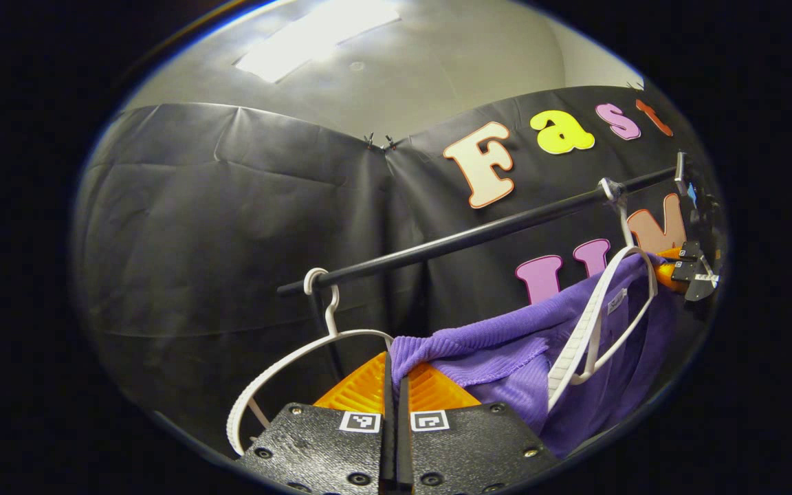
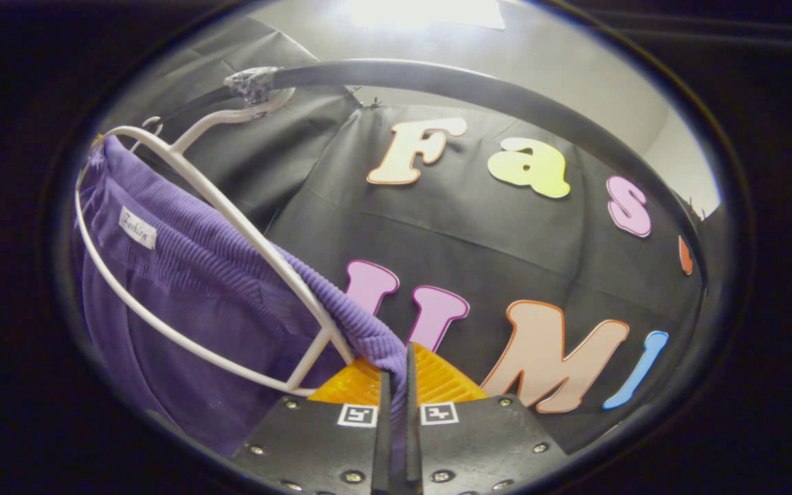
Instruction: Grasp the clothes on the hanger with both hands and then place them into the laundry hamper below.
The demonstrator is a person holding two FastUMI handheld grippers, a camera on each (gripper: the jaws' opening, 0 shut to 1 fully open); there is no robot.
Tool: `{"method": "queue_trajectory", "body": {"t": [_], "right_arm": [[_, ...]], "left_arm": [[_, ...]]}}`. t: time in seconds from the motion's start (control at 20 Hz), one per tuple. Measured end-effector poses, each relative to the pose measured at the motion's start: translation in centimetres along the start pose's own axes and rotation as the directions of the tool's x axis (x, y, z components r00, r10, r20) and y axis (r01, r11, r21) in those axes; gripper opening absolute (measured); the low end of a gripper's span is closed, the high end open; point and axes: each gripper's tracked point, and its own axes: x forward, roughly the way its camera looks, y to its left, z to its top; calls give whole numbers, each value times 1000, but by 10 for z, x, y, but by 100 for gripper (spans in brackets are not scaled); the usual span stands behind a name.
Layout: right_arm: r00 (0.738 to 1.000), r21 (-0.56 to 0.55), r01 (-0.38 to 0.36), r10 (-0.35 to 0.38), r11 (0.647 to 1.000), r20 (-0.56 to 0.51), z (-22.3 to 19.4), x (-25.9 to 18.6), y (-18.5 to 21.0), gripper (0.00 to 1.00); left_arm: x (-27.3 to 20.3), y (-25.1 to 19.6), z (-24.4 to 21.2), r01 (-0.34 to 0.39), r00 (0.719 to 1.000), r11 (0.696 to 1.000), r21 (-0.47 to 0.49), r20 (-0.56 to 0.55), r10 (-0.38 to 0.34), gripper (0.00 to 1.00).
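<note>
1. Garment: purple knit top (image 1: 506,350) hangs on a white hanger (image 1: 599,323) at lower right of the left gripper view, and at left of the right gripper view.
2. Left gripper (image 1: 396,385), bottom centre: jaws pinched on the top's shoulder edge.
3. Right gripper (image 2: 396,381), bottom centre: jaws pinched on the other shoulder edge.
4. Black rail (image 1: 478,237) crosses mid-frame; an empty white hanger (image 1: 286,364) hangs at lower left.
</note>
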Motion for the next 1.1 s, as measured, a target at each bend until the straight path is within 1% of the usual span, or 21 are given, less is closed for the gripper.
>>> {"method": "queue_trajectory", "body": {"t": [0.15, 0.25, 0.35, 0.55, 0.65, 0.8, 0.9, 1.1], "right_arm": [[1000, 26, -26, 26, 999, -15, -4, -3, 7, 8], [1000, 15, -22, 23, 1000, -17, -6, -4, 7, 8], [999, 26, -19, 19, 999, -28, -12, -3, 6, 8], [996, 88, 9, -1, 996, -84, -35, -3, -7, 8], [993, 128, 23, -8, 991, -115, -47, -5, -12, 8], [987, 159, 45, -19, 986, -162, -69, -10, -20, 8], [981, 165, 51, -19, 985, -192, -81, -16, -23, 8], [974, 131, 46, -15, 990, -226, -100, -28, -24, 8]], "left_arm": [[4, 5, -26, -2, 999, 999, -39, -49, 0, 0], [-2, -1, -37, 8, 998, 997, -74, -65, -13, 2], [-10, -6, -46, 17, 996, 997, -81, -81, -24, 2], [-26, -34, -52, 61, 994, 990, -125, -85, -72, 1], [-33, -43, -53, 77, 992, 988, -131, -87, -89, 2], [-37, -60, -56, 101, 988, 985, -139, -100, -115, 2], [-42, -68, -62, 111, 985, 984, -143, -113, -127, 2], [-53, -77, -72, 119, 981, 982, -144, -138, -139, 2]]}}
